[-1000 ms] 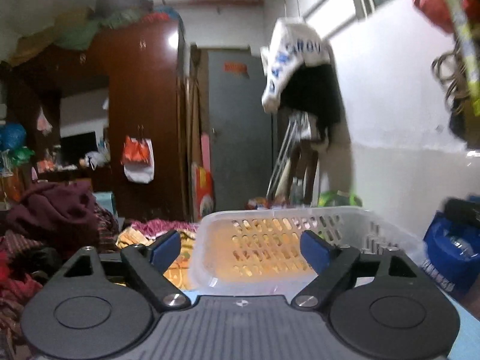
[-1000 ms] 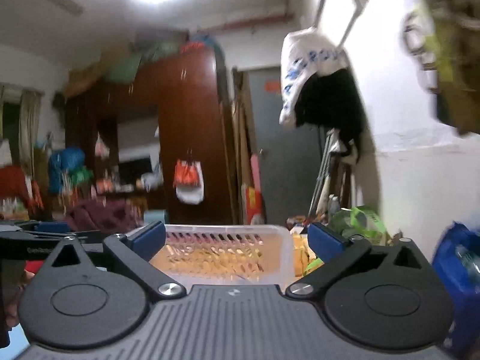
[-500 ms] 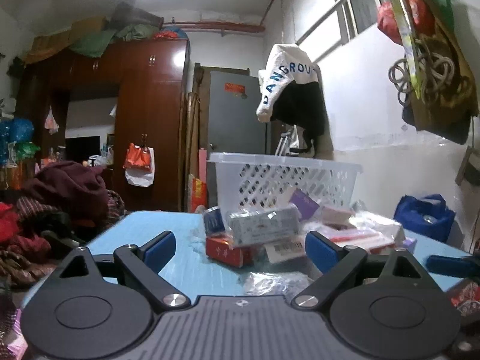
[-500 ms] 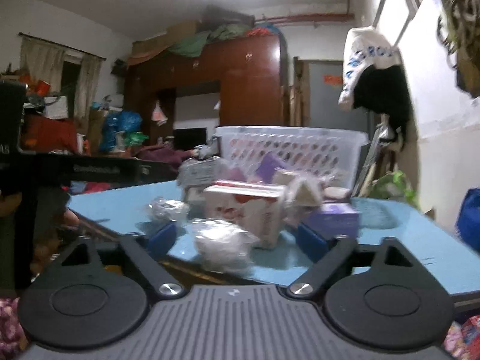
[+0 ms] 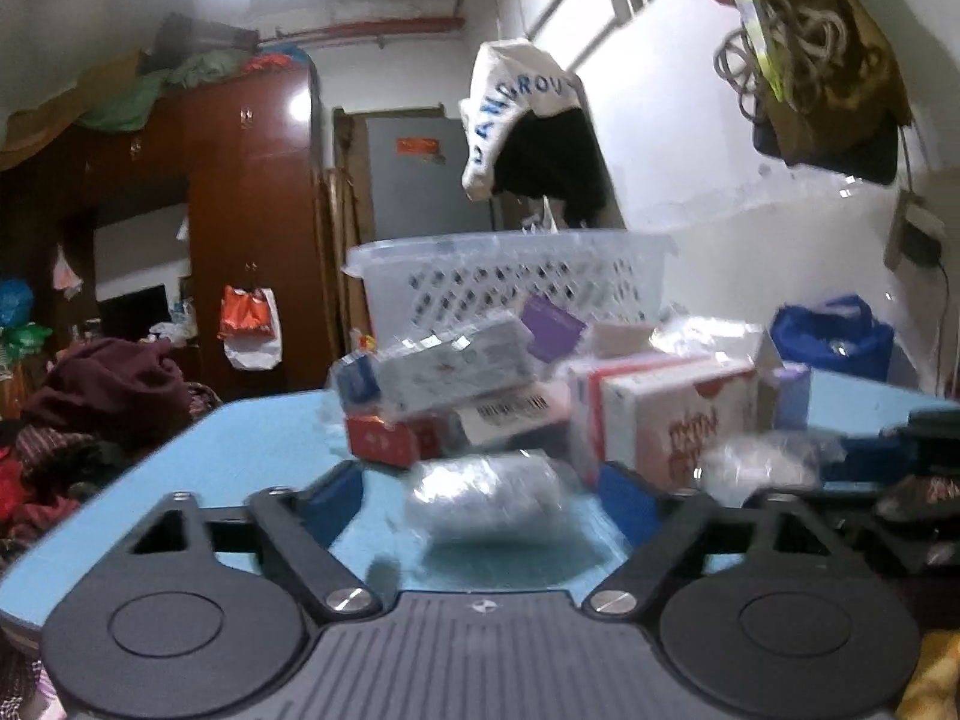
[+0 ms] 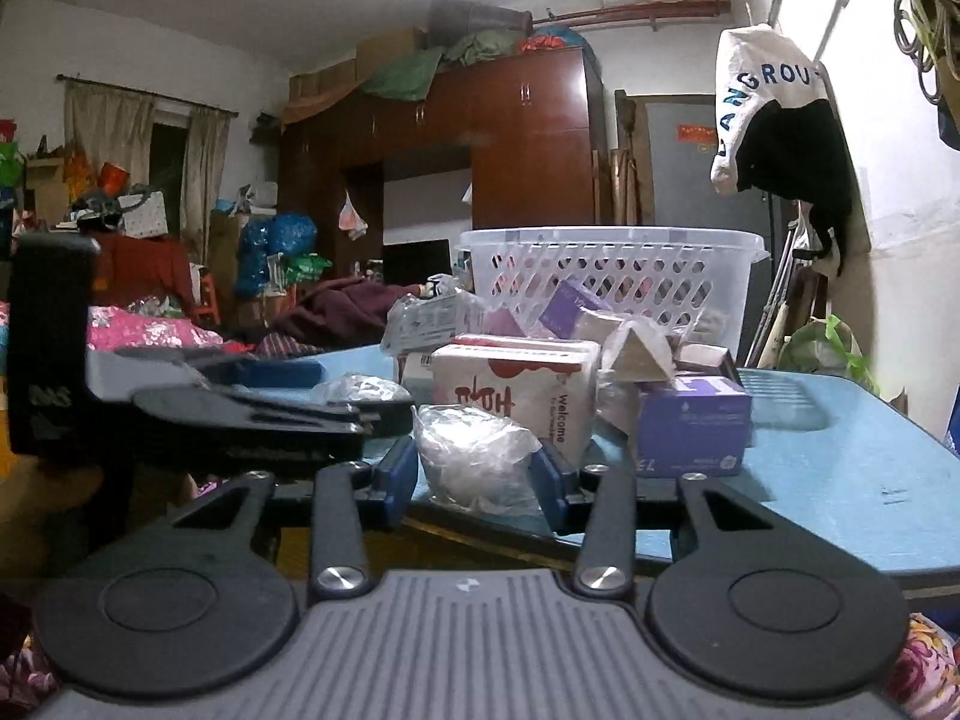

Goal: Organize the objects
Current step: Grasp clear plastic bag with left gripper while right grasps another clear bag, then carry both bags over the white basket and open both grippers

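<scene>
Two grippers: right gripper (image 6: 477, 471) clamps a clear plastic packet (image 6: 474, 459); left gripper (image 5: 480, 501) spread around another packet (image 5: 489, 504).

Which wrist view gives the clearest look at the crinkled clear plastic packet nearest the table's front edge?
The right wrist view: the crinkled clear plastic packet is sharp, between the right gripper fingers, which sit close against it. In the left wrist view a similar clear packet, possibly another one, is motion-blurred ahead of the open left gripper.
</scene>
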